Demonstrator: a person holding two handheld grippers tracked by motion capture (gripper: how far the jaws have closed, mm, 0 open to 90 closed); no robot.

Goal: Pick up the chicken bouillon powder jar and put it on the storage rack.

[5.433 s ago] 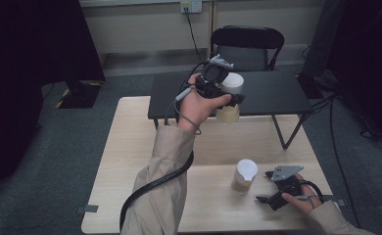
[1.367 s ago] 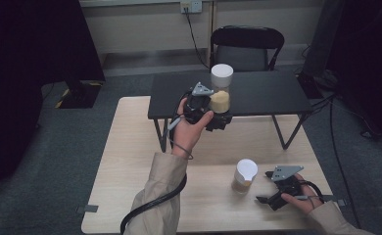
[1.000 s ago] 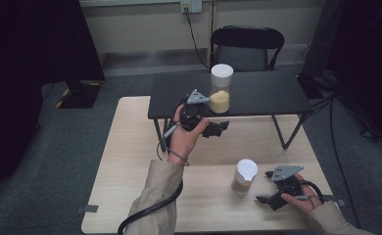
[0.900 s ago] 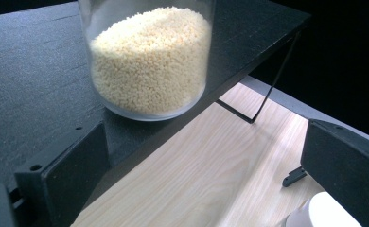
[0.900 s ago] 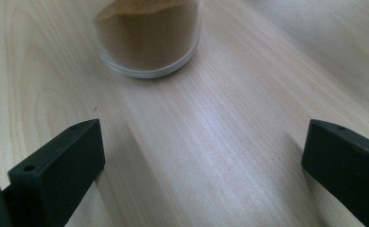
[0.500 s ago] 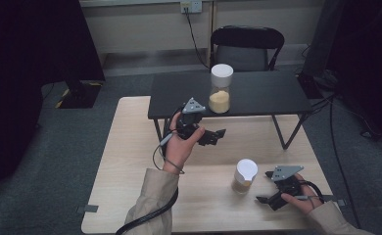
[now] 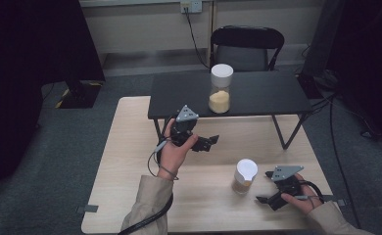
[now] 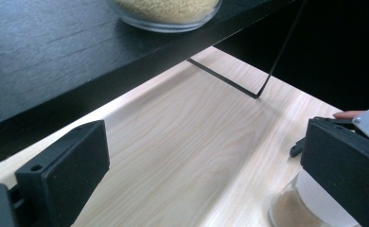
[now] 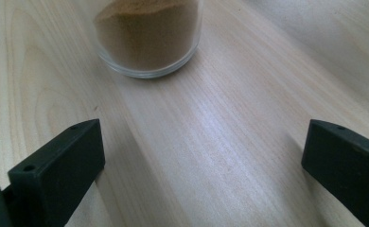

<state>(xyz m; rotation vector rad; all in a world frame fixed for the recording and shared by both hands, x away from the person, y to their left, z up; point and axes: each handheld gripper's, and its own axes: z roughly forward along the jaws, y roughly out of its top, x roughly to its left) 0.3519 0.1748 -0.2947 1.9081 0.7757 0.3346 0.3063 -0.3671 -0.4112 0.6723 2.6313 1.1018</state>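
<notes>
Yellow-grain jar (image 7: 220, 89) stands upright on the black shelf (image 7: 257, 93), beyond the left gripper (image 7: 206, 142), whose jaws are apart and empty. Brown-powder jar (image 7: 244, 176) stands just beside the right gripper (image 7: 267, 199), jaws apart.

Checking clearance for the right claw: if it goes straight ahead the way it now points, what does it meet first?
Most likely the jar of brown powder. In the right gripper view it stands on the wooden table ahead of the open right claw, a little left of centre, with bare wood between. Depth is hard to judge.
</notes>
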